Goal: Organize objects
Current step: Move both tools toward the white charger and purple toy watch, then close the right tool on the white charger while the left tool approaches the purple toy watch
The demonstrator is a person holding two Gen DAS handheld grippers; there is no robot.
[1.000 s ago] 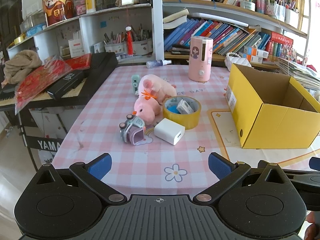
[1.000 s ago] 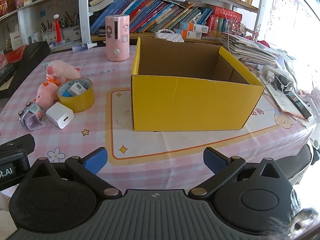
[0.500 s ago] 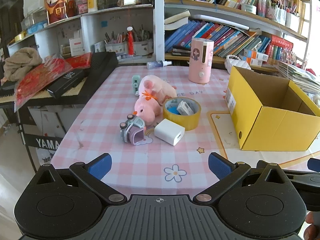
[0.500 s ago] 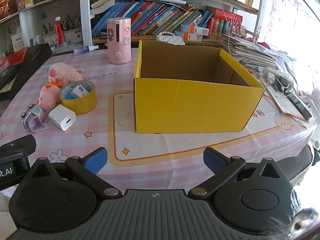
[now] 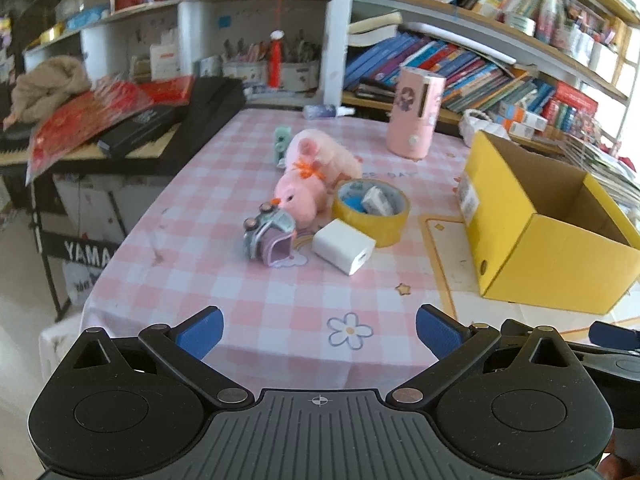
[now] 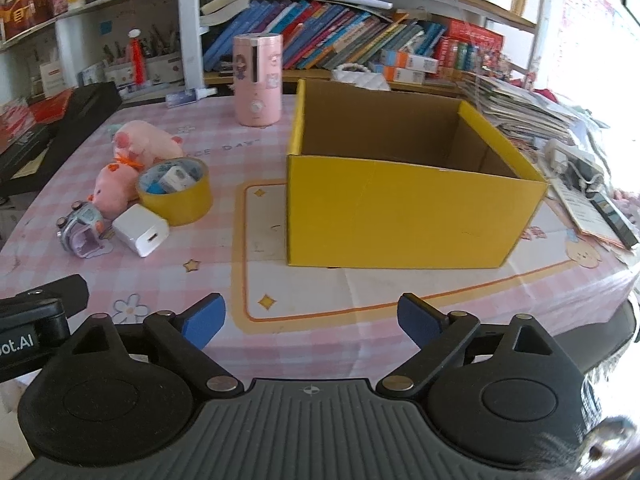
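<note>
Though open-topped, bright yellow box (image 6: 400,208)

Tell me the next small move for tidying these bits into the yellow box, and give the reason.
Probably bring the left gripper forward to the white charger. Both grippers hold nothing: the left is open, and the right gripper has just been closing a little on nothing. The yellow box shows nothing inside from here, and the charger is the nearest loose item, lying clear at the front of the cluster.
</note>
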